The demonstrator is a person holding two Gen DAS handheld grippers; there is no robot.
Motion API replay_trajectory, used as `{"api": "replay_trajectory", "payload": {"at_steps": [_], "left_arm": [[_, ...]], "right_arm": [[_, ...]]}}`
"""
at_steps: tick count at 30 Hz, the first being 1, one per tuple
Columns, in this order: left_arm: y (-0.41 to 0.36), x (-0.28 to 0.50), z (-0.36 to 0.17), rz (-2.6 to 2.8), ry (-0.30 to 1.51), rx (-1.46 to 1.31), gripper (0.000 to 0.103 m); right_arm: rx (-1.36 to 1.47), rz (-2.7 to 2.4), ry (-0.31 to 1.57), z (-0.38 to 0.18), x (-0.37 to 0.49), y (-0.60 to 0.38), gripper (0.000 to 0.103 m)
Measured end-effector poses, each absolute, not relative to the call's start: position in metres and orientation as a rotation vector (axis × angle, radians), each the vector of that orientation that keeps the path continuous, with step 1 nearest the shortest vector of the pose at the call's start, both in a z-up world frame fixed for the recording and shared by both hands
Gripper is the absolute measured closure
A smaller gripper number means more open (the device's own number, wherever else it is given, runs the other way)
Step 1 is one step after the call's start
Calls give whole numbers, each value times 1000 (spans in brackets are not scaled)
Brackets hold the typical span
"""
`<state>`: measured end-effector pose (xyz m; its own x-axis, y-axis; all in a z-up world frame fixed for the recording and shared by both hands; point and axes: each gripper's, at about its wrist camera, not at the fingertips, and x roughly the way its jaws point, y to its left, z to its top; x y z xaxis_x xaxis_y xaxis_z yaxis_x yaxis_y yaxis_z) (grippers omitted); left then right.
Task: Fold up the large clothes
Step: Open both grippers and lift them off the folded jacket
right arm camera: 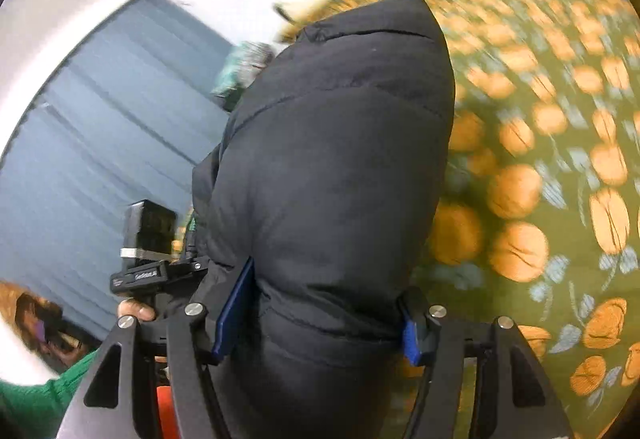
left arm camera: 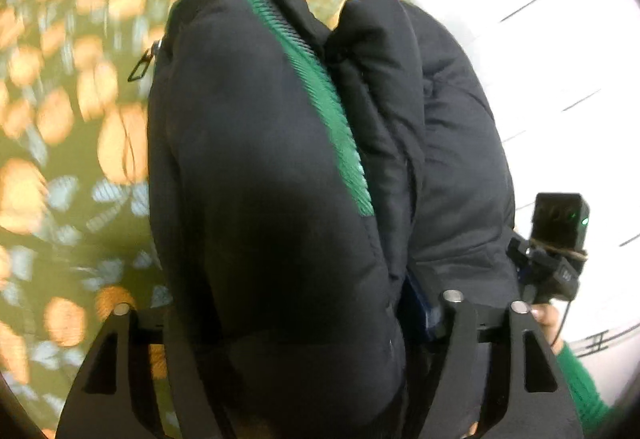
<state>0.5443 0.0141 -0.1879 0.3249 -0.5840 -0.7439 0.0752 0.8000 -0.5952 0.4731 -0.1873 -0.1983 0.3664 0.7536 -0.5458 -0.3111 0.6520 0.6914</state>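
Observation:
A black puffy jacket [left arm camera: 260,159] is bunched into a thick roll and hangs in front of both cameras, clear of the bedspread. A green ribbed strip [left arm camera: 320,99] runs along its zip, with a metal zip pull [left arm camera: 142,65] at the left. My left gripper [left arm camera: 304,319] stands wide, shut on the jacket's bulk, which fills the gap. In the right wrist view the jacket [right arm camera: 332,159] is pinched between the blue pads [right arm camera: 236,303] of my right gripper [right arm camera: 324,315]. Each view shows the other gripper's camera block [left arm camera: 560,223] [right arm camera: 150,235] beside the jacket.
An olive bedspread with orange flowers [left arm camera: 80,119] [right arm camera: 560,159] lies below and beside the jacket. A bright white floor [left arm camera: 540,59] is at the right in the left wrist view. A blue-grey panelled surface [right arm camera: 100,139] and a green sleeve [right arm camera: 36,399] are at the left in the right wrist view.

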Motion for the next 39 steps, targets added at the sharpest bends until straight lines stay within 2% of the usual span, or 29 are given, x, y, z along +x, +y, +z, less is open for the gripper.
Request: {"api": "replay_trajectory", "payload": {"at_steps": [1, 5, 6, 9, 12, 14, 15, 16, 18, 21, 23, 29, 33, 39], "left_arm": [[16, 544, -198, -463, 1155, -564, 16], [19, 538, -187, -467, 1110, -588, 12], [19, 532, -175, -450, 1094, -537, 12], [26, 523, -141, -378, 1052, -395, 13], [-2, 482, -90, -229, 929, -93, 9], [-24, 460, -55, -155, 860, 13, 3], [15, 437, -50, -132, 834, 30, 1], [9, 422, -39, -92, 781, 46, 1], [34, 368, -39, -52, 695, 54, 0], [34, 333, -47, 0, 614, 53, 0], [27, 329, -60, 34, 606, 50, 0], [12, 280, -44, 110, 565, 108, 0], [16, 274, -53, 111, 670, 47, 0], [28, 271, -58, 73, 711, -21, 0]], "right_arm": [[532, 704, 1007, -210, 476, -189, 38], [618, 672, 1002, -227, 465, -209, 27], [598, 648, 1005, -222, 461, -210, 23], [468, 541, 970, -200, 442, -213, 18], [274, 427, 914, -174, 417, -208, 8], [148, 359, 884, -157, 394, -200, 7], [75, 311, 871, -148, 383, -193, 7], [10, 265, 846, -137, 369, -188, 7], [-90, 191, 800, -119, 343, -180, 7], [-157, 142, 759, -95, 311, -174, 7], [-175, 113, 728, -81, 285, -175, 7], [-126, 87, 690, -52, 245, -172, 7], [-125, 77, 708, -49, 228, -166, 7], [-113, 80, 731, -50, 212, -165, 7]]}}
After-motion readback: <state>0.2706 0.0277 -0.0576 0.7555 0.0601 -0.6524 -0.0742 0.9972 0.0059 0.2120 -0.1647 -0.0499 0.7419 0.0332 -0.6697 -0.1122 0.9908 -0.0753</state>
